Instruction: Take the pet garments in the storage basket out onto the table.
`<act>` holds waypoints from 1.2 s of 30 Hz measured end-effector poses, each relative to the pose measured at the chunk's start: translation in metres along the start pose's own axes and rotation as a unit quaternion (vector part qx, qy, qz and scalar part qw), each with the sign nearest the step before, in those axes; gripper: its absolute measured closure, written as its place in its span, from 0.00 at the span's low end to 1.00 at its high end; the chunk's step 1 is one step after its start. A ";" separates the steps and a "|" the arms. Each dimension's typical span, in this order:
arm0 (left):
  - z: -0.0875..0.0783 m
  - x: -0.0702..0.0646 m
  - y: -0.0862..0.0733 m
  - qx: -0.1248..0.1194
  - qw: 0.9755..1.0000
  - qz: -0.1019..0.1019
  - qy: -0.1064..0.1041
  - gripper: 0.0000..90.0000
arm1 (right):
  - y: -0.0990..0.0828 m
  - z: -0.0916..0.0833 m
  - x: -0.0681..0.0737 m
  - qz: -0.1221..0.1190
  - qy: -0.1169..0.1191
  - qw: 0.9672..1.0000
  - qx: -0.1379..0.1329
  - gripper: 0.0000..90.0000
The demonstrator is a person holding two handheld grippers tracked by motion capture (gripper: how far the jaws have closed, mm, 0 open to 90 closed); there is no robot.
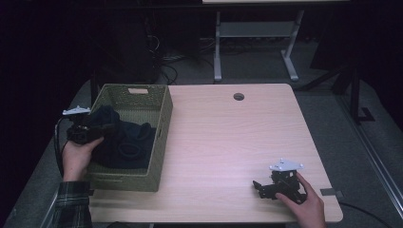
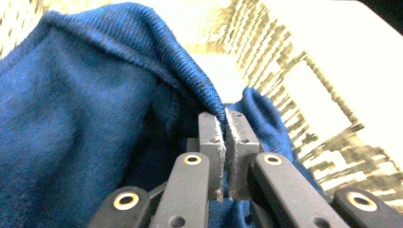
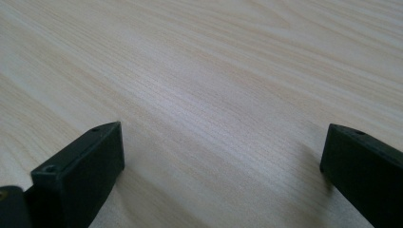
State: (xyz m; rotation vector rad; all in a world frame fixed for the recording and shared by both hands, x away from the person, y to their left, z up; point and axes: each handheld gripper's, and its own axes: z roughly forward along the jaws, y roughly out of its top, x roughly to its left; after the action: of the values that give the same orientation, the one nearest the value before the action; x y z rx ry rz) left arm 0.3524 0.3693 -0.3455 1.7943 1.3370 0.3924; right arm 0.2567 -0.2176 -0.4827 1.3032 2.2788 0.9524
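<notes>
Inside the woven olive-green basket (image 1: 161,124) at the left of the pale wooden worktop (image 1: 228,142) lay the dark blue knitted garment (image 1: 124,142), bunched loosely and filling most of the basket's floor. One ribbed edge of that garment (image 2: 180,61) rose to the left gripper (image 2: 223,128), whose black fingers (image 2: 210,142) had come together on the fold so that hardly any gap showed between them; the cloth was pinched at their tips and draped away to the left in the left gripper view. From above, the left gripper (image 1: 95,129) sat at the basket's left wall, with the person's left hand (image 1: 78,156) around it and a plaid sleeve (image 1: 71,204) below. Well apart, near the front right corner of the worktop, the right gripper (image 1: 260,188) rested low in the person's right hand (image 1: 309,204), its fingers (image 3: 83,175) spread wide over bare wood with nothing between them. By my reading, the grasp was made, but the garment was not yet out of the basket: most of it still lay within the walls, so lifting it clear and setting it on the worktop appeared to remain.
</notes>
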 end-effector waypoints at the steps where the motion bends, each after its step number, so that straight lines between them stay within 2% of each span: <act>1: -0.003 -0.003 0.003 -0.010 1.000 0.001 -0.006 0.96 | 0.000 0.000 0.000 0.000 0.000 1.000 0.000 0.01; 4: -0.014 -0.013 0.014 -0.042 0.999 0.008 -0.026 0.97 | 0.000 0.000 0.000 0.000 -0.001 1.000 0.000 0.01; 7: -0.021 -0.021 0.023 -0.063 0.997 0.018 -0.040 0.97 | 0.000 0.000 -0.001 -0.001 -0.001 1.000 0.000 0.01; 18: -0.031 -0.055 0.062 -0.103 0.990 0.050 -0.085 0.97 | 0.000 0.000 -0.001 0.000 -0.002 1.000 -0.001 0.01; 24: -0.040 -0.067 0.081 -0.132 0.983 0.055 -0.113 0.97 | 0.000 0.000 -0.001 0.000 -0.002 1.000 0.000 0.01; 32: -0.054 -0.088 0.108 -0.158 0.977 0.079 -0.123 0.97 | 0.000 0.000 -0.001 0.001 -0.002 1.000 0.000 0.01; 36: -0.062 -0.098 0.120 -0.174 0.972 0.091 -0.127 0.97 | 0.000 0.000 -0.001 0.001 -0.002 1.000 0.000 0.01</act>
State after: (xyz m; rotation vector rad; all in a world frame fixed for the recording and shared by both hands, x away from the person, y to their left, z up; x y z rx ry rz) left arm 0.3496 0.2996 -0.1938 1.6119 0.8694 0.4485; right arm 0.2575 -0.2184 -0.4828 1.3059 2.2749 0.9504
